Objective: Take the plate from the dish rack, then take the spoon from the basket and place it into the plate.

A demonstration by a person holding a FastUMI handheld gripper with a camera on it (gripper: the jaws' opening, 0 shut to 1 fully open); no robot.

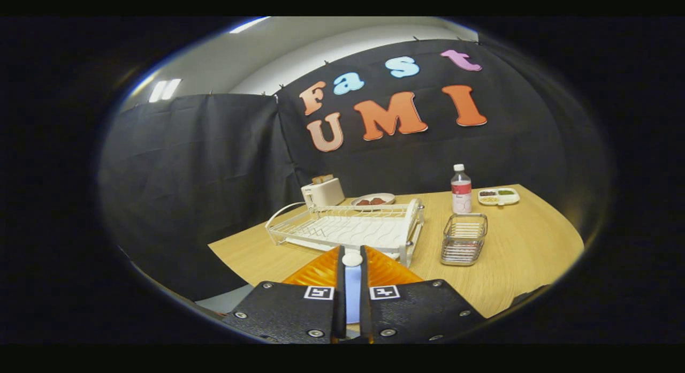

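Jaws nearly closed on a spoon (352,279) whose white handle tip pokes out between them, above an orange plate (316,271) at the desk (524,250) near edge, dish rack (348,228) just beyond, wire basket (464,239) beside it

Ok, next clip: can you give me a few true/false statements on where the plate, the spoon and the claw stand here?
1. The dish rack has no plate standing in it. True.
2. The claw is wide open. False: its fingers sit close together on the spoon, which runs between them.
3. An orange plate lies just under the fingers, in front of the rack. True.
4. The bottle stands left of the toaster. False: it stands to the right of it, just beyond the basket.
5. The basket lies tipped on its side. False: it stands upright on the table, right of the rack.
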